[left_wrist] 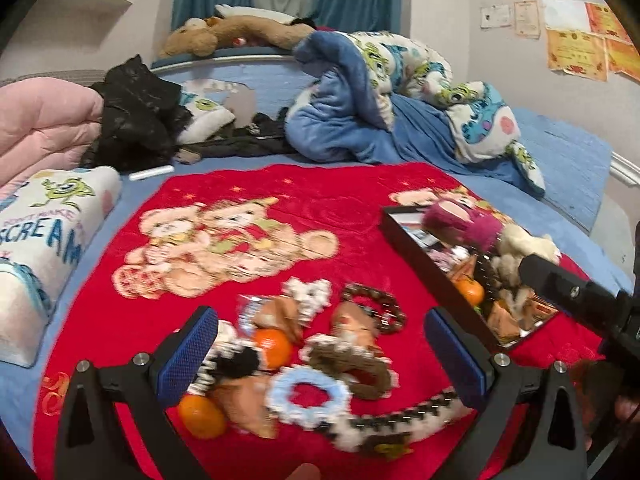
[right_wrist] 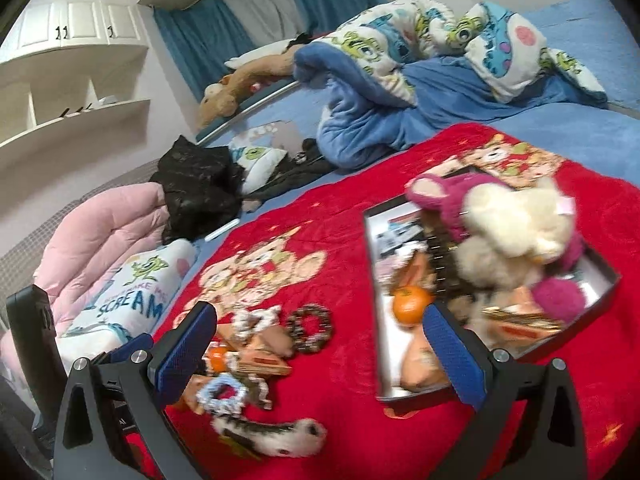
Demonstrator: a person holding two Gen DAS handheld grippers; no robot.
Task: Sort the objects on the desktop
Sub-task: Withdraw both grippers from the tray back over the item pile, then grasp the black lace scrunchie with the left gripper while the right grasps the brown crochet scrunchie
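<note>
Left gripper (left_wrist: 320,354): fingers were spread wide with nothing between the pads, hanging over the loose pile on the red blanket (left_wrist: 248,184).
By the left finger (left_wrist: 188,360): one orange (left_wrist: 202,416) sat right under its tip, next to a black-and-white fuzzy thing, too blurry to name.
Between the left gripper's fingers: a second orange (left_wrist: 274,346), a light blue scrunchie (left_wrist: 306,394), a brown scrunchie (left_wrist: 352,364) and some tan wrapped bits, all jumbled and touching.
Just beyond them: a dark bead bracelet (left_wrist: 376,308) and a small white fluffy piece (left_wrist: 310,294).
Nearest the camera: a long furry strip with dark studs (left_wrist: 396,424) ran across toward the right finger (left_wrist: 456,360).
Past the right finger: the black tray (left_wrist: 404,224), already pretty stuffed, with a pink plush (left_wrist: 464,222), a cream plush (left_wrist: 528,242) and another orange (left_wrist: 470,292) inside.
Right gripper (right_wrist: 320,354): fingers were wide apart too, holding nothing.
Its left finger (right_wrist: 188,356): over the edge of the same pile, blue scrunchie (right_wrist: 222,396) just beside it.
Between its fingers: bare red blanket (right_wrist: 332,380) mostly, bead bracelet (right_wrist: 310,328) further out.
Its right finger (right_wrist: 452,356): over the near end of the tray (right_wrist: 374,288), orange (right_wrist: 412,304) in the tray just past the tip, plushes (right_wrist: 516,220) heaped beyond.
</note>
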